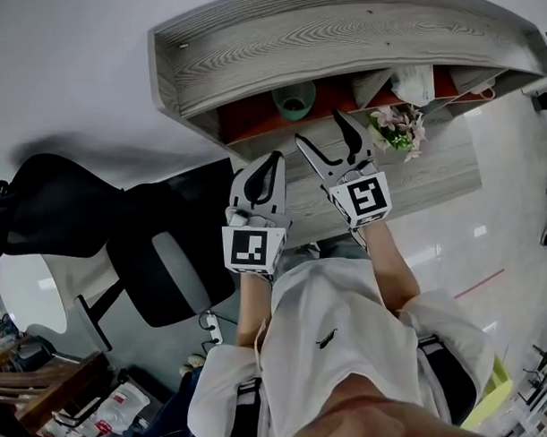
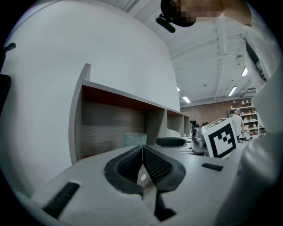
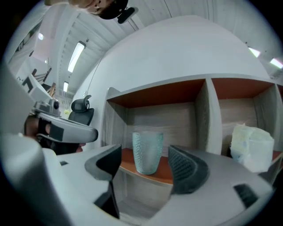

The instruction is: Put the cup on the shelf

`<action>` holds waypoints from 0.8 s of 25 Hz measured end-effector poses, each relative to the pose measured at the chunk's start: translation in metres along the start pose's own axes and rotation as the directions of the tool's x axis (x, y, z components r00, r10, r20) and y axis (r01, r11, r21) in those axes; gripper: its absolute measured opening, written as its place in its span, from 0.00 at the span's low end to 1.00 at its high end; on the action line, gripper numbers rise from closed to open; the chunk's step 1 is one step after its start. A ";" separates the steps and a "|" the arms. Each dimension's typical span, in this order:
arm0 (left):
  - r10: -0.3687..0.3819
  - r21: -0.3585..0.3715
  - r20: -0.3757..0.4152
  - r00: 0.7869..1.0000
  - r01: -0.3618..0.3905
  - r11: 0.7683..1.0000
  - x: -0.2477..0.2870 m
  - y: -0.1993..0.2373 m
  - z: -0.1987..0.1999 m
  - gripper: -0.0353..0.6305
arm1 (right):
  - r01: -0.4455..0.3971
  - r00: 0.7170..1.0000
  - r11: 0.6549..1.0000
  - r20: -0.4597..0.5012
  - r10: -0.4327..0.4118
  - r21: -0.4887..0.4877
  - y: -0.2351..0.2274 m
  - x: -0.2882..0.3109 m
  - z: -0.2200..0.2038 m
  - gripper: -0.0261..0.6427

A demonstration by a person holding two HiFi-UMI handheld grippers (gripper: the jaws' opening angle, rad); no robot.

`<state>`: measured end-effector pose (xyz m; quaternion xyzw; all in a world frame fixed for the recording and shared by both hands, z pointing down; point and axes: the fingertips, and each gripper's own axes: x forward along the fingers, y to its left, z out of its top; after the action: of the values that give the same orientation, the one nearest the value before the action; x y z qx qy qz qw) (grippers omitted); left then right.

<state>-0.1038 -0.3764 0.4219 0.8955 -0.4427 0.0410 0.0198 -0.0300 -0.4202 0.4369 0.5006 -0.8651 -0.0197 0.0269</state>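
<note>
Grey wood shelf (image 1: 339, 41) against a white wall holds the cup (image 3: 147, 152) upright in its left compartment. Right gripper (image 1: 320, 129) faces it from near, jaws wide and empty; left gripper (image 2: 142, 150) jaws meet on nothing. Dimpled, stiff-looking, probably light and brittle: any hold belongs mid-wall.

To your left stands a black office chair (image 1: 131, 254) with a grey centre panel, near the plain white wall (image 1: 62, 77). A bunch of pink flowers with green leaves (image 1: 398, 128) rests on the grey wood-grain desk top (image 1: 433, 172). A crumpled white plastic bag (image 1: 414, 83) lies just beyond the flowers. The glossy pale floor (image 1: 515, 205) at your right carries a thin red line (image 1: 480, 283). Long ceiling strip lights (image 2: 232, 91) are lit. A brick wall (image 2: 212, 112) closes the far end.
</note>
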 end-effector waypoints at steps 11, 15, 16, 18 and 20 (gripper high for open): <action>0.003 -0.006 0.035 0.999 -0.003 1.000 -0.020 -0.021 0.018 0.09 | -0.004 0.998 1.000 0.064 0.003 0.009 0.015 -0.067 0.036 0.15; -0.009 0.044 0.033 0.999 0.008 0.999 -0.029 -0.026 0.014 0.09 | -0.007 0.998 1.000 0.062 0.007 -0.002 0.021 -0.086 0.040 0.11; -0.010 0.047 0.033 0.999 0.008 0.999 -0.030 -0.028 0.013 0.09 | -0.008 0.998 1.000 0.059 0.009 -0.004 0.022 -0.090 0.039 0.11; -0.008 0.045 0.032 0.999 0.007 0.999 -0.033 -0.032 0.013 0.09 | -0.011 0.998 1.000 0.054 0.012 -0.002 0.025 -0.098 0.037 0.10; -0.003 0.035 0.031 1.000 0.002 0.999 -0.037 -0.035 0.014 0.09 | -0.014 0.999 1.000 0.050 0.013 0.003 0.027 -0.104 0.036 0.10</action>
<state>-0.0978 -0.3268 0.4043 0.8968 -0.4410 0.0348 -0.0028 -0.0043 -0.3161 0.3994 0.4941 -0.8688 -0.0305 0.0043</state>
